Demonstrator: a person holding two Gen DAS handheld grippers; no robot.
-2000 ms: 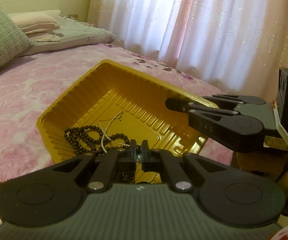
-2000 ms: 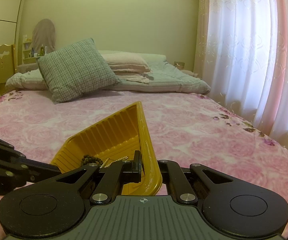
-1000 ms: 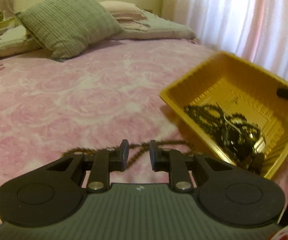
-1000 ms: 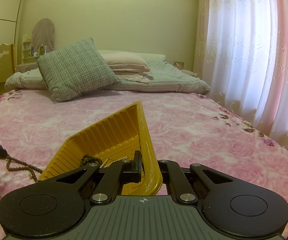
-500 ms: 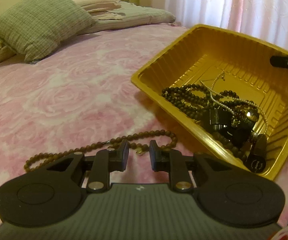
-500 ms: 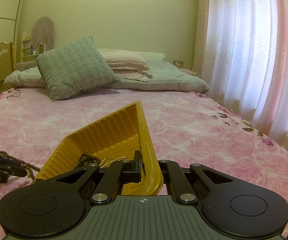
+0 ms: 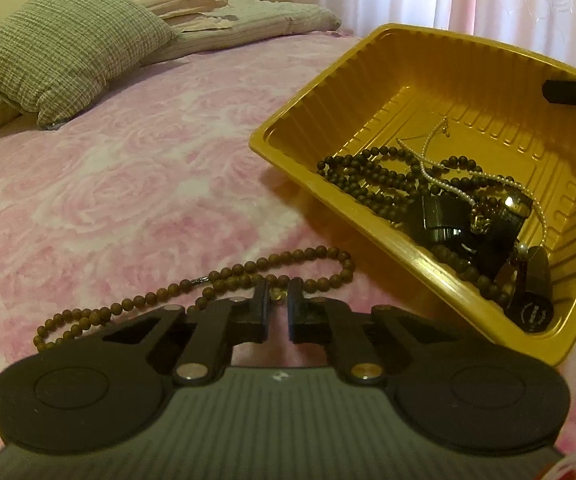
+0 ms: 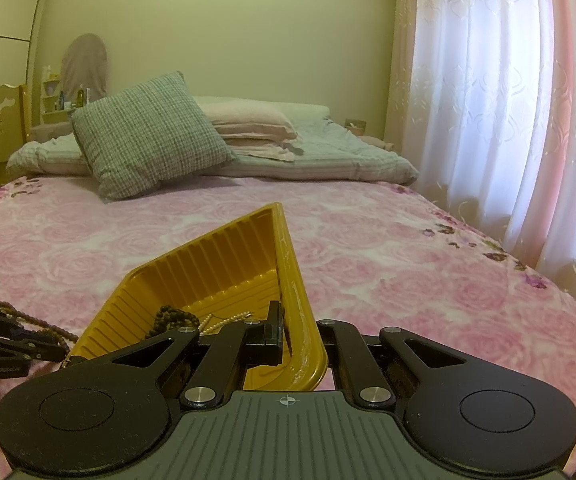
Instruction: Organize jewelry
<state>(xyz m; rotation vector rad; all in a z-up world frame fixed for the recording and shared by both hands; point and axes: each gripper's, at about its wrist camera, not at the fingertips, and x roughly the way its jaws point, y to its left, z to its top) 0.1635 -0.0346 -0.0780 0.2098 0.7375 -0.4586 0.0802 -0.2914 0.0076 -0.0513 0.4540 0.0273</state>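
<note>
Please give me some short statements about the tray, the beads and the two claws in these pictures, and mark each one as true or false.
1. The brown beads lie on the bedspread, outside the tray. True.
2. The right claw is shut on the tray's rim. True.
3. The tray is empty. False: it holds dark beads, a pearl chain and small black items.
4. The left claw is shut on the brown beads. False: it is open, its tips at the strand.
5. The tray sits flat on the bedspread. False: it is tilted, one edge raised.
</note>
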